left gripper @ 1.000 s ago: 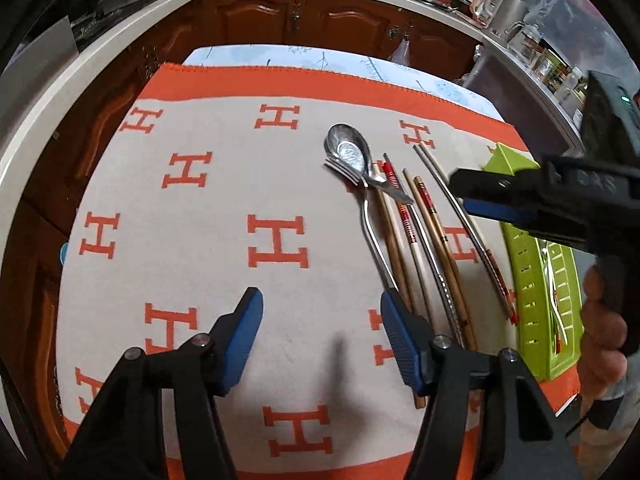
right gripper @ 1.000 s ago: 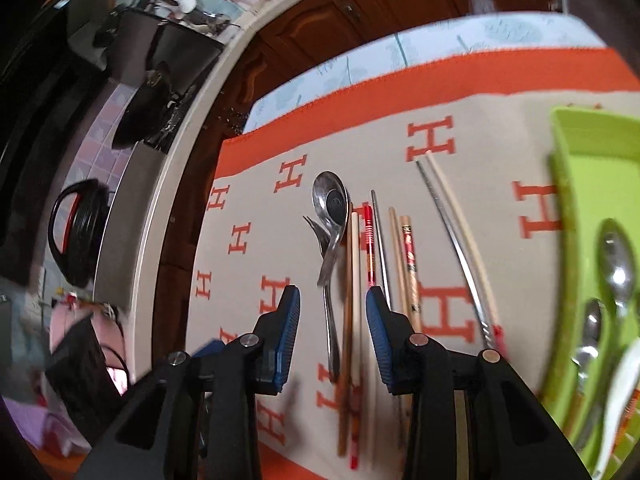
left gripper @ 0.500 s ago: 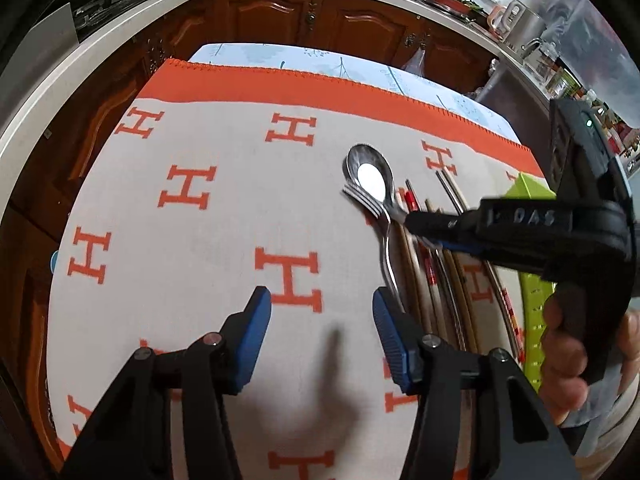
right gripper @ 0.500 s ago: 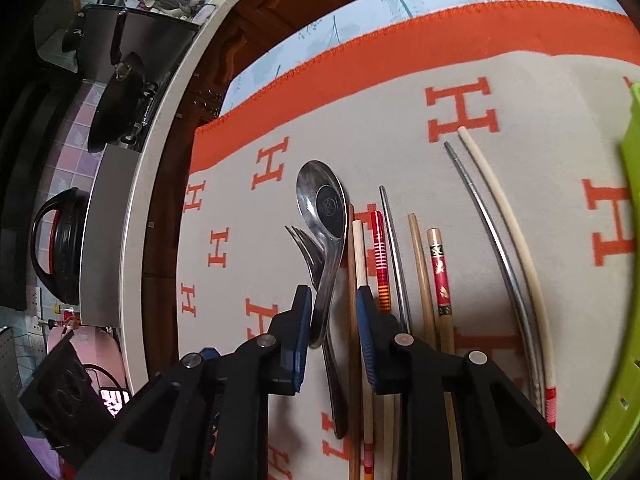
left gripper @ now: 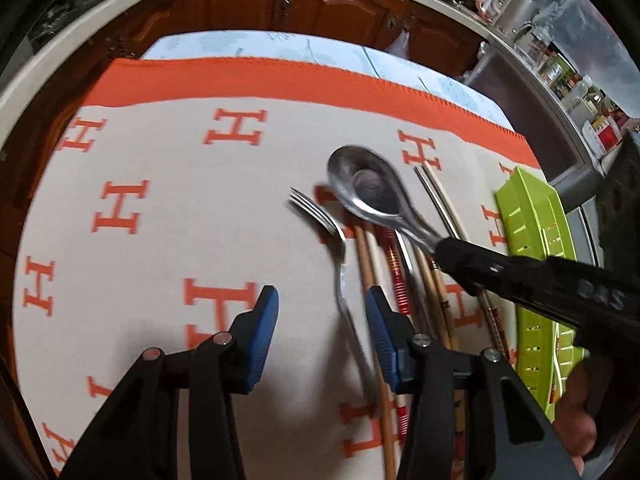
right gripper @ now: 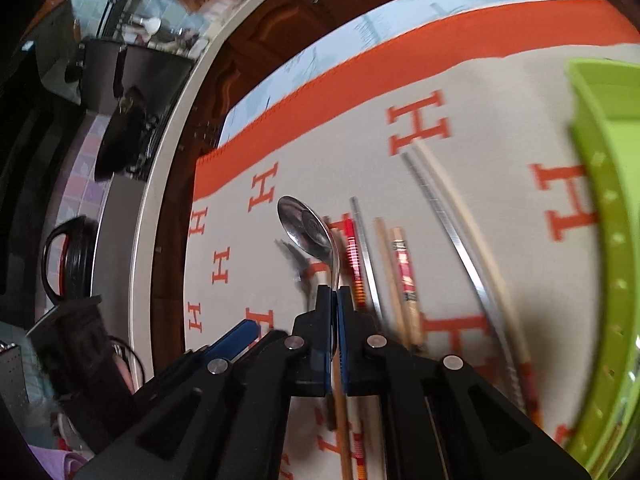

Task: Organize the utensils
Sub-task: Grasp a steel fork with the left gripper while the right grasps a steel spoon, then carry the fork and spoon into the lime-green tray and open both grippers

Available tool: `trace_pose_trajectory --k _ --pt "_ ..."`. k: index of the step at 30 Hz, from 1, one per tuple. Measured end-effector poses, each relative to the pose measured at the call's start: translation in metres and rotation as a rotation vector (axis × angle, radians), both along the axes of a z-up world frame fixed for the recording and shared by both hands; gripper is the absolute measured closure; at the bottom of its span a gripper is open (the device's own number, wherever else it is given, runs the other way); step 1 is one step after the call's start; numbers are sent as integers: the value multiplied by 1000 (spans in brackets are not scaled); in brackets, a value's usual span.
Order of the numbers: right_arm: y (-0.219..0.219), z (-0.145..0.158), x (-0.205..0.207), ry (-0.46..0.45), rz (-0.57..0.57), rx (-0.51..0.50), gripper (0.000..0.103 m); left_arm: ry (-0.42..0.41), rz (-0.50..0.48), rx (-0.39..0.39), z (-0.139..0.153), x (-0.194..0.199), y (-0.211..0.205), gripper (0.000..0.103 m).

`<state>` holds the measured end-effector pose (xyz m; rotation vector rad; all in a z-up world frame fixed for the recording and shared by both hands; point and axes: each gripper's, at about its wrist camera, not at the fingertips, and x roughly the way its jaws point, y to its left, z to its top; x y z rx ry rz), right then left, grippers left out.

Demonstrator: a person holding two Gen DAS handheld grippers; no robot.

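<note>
My right gripper is shut on the handle of a large metal spoon and holds it lifted above the cloth; it also shows in the left wrist view, with the right gripper coming in from the right. A metal fork lies on the cloth below. Beside it lie several chopsticks, wooden, red-patterned and metal. My left gripper is open and empty, hovering over the fork's handle. A green utensil tray stands at the right.
The cream and orange H-patterned cloth covers the table. Brown kitchen cabinets and a white counter run behind. A black pot and a kettle stand on the counter at the left.
My right gripper closed on the spoon's handle and lifted the spoon off the fork. My left gripper moved forward and right over the fork handle.
</note>
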<state>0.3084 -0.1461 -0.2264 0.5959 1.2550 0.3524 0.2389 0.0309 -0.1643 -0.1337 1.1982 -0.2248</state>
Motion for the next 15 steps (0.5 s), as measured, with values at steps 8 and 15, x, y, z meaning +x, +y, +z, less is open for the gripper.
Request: trace_pose_trajectory --k 8,15 --pt "-42 19 -33 -55 -88 -16 100 25 1 79 -19 11 -15 96" --pt "-83 40 -75 -102 -123 14 100 41 38 -2 -17 3 -7 103"
